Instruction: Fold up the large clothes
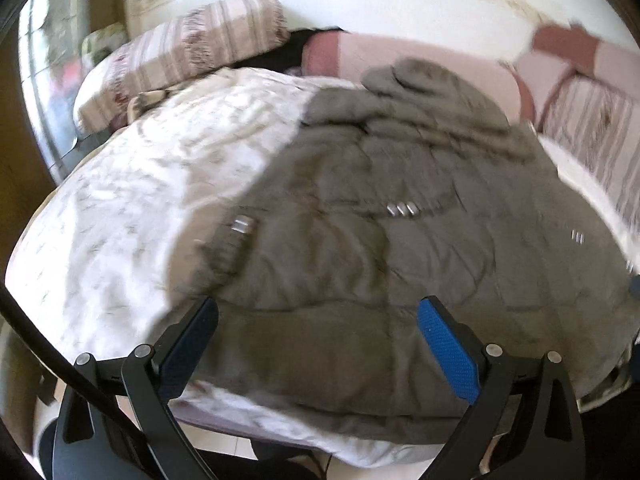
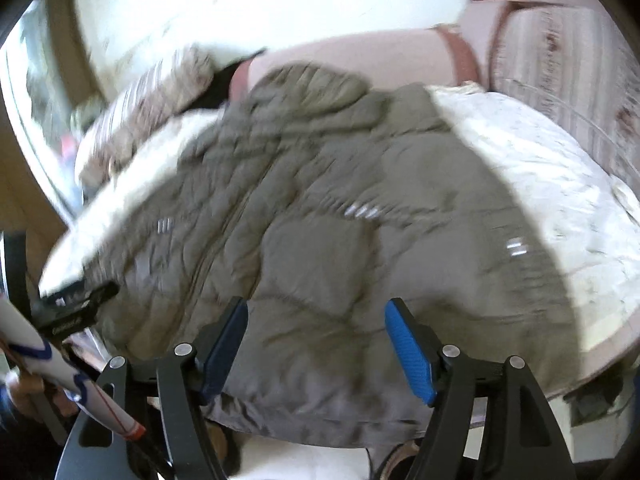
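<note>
Your jacket (image 1: 380, 208) lies spread across the bed (image 1: 120, 208), filling the centre of both frames; no fold is visible, so judge the folding as not yet begun. Your left gripper (image 1: 318, 320) and right gripper (image 2: 316, 320) hover above the hem, jaws spread, pinching nothing. The left view shows a striped pillow (image 1: 188, 48) at upper left; only the right view shows your sleeve (image 2: 60, 376) at lower left.

You have a white, faintly patterned quilt (image 1: 120, 216) spread over the bed, a pink-striped pillow (image 1: 192, 52) at its head, and a pink padded headboard (image 1: 432, 64) behind.
</note>
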`<state>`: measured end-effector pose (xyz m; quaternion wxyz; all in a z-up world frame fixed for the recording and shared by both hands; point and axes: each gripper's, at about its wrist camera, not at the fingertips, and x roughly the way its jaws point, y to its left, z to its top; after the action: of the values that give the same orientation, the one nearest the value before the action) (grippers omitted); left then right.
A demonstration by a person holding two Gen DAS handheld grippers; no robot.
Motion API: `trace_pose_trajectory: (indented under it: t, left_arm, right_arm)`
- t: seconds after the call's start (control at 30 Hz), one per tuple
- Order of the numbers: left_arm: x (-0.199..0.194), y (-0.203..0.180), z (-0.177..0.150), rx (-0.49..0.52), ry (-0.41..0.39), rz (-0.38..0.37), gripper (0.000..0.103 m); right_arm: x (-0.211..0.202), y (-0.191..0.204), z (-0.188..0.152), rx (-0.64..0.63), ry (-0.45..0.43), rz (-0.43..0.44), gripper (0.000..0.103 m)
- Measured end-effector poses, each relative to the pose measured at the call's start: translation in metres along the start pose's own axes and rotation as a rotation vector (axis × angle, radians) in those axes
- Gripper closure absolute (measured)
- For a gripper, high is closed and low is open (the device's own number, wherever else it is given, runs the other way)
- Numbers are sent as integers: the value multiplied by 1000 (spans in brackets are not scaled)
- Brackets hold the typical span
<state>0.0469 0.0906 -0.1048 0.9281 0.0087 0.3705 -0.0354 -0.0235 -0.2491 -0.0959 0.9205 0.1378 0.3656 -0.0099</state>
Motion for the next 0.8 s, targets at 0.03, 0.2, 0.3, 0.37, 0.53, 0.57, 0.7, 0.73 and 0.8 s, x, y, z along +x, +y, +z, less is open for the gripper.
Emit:
trace_pose_trajectory:
  t: [0.03,0.2,0.3,0.37,0.53,0.57,0.7,0.73,0.8]
  left_arm:
    - [-5,9,4,-16,-10,9,3]
    - [1,61,16,-142,7,50,3]
    - [20,86,12,-257,85,-18,12]
    - [35,94,8,-325,147,-104,20]
    - [42,90,5,-355,164,-170,21]
    - [42,87,4,-350,165,-181,21]
    - [42,75,-2,-318,171,-180,21]
    - [41,70,-4,-300,170,-180,21]
    - [39,67,-7,-293,172,-188,21]
  right_arm:
    - [-10,-12,4,32,-24,-9,27]
    - [-54,-82,16,186,-121,-138,27]
    - [-64,-127,10,310,-121,-175,27]
    - [-58,-155,-1,444,-79,-107,27]
    - [-42,-164,-4,522,-31,12,27]
    - [-38,-162,-3,523,-18,30,27]
    - [-23,-158,-5,535,20,47,27]
    - [-18,-157,-6,538,30,59,27]
    - [-8,-151,-10,534,69,88,27]
